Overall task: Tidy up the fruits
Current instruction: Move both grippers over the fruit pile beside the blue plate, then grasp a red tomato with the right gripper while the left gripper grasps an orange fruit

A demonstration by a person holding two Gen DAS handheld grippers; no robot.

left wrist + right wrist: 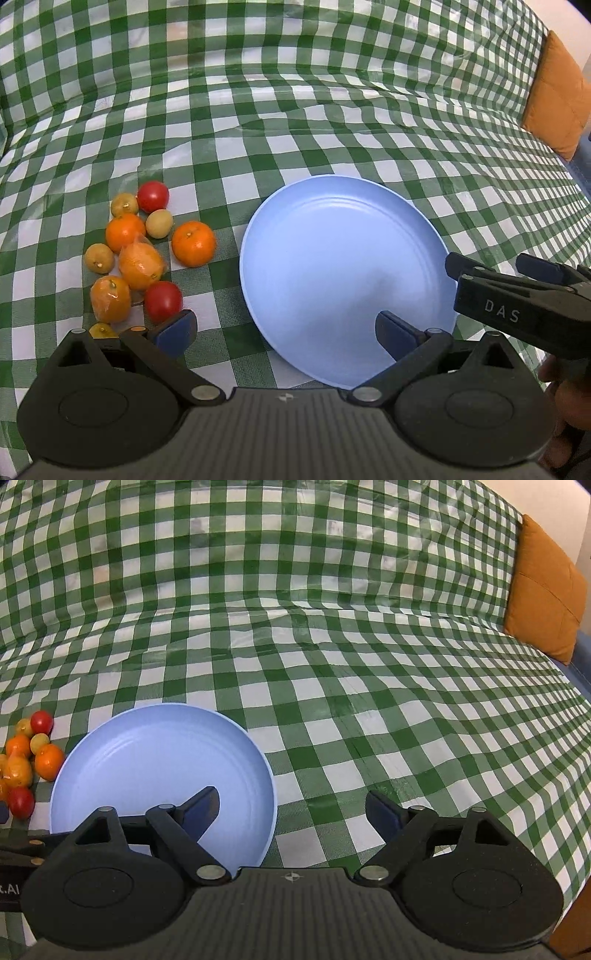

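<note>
A light blue plate [332, 258] lies bare on the green checked cloth; it also shows in the right wrist view [155, 746]. Left of it sits a pile of fruit: oranges [193, 243], red tomatoes [153, 196] and small yellow fruits [159, 223], some wrapped in clear film; the pile [26, 760] shows at the left edge of the right wrist view. My left gripper [284, 332] is open and empty, its left finger next to a tomato [163, 301], its right finger over the plate. My right gripper [291, 812] is open and empty at the plate's right edge, and shows in the left wrist view [498, 269].
The green and white checked cloth [369, 664] covers a soft, wrinkled surface that rises at the back. An orange cushion [543, 587] stands at the far right, also in the left wrist view [554, 96].
</note>
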